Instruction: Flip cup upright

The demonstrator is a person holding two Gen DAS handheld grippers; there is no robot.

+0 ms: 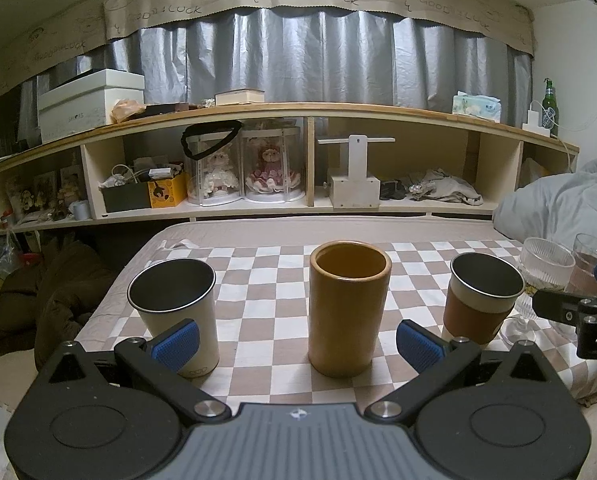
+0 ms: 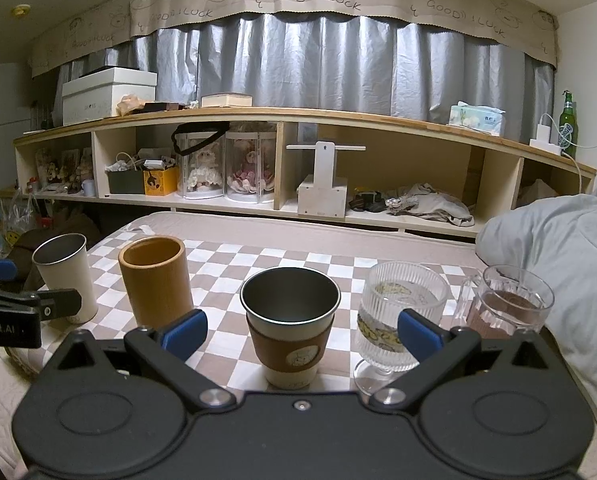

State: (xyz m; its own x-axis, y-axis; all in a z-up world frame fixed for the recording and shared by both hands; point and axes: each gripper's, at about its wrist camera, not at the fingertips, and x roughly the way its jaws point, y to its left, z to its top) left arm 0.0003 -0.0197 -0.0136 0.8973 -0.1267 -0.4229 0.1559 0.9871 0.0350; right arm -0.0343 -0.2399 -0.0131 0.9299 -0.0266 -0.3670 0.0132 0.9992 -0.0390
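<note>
Several cups stand upright in a row on the checkered cloth. In the left wrist view: a white steel cup, a tan cylinder cup, a brown-sleeved steel cup. My left gripper is open and empty, just in front of the tan cup. In the right wrist view my right gripper is open and empty around the near side of the sleeved cup. The tan cup, white cup, ribbed stemmed glass and glass mug also stand upright.
A grey blanket is heaped at the right of the bed. A long wooden shelf with boxes, dolls and clutter runs behind. Dark bedding lies on the floor at left. The other gripper's body shows at each view's edge.
</note>
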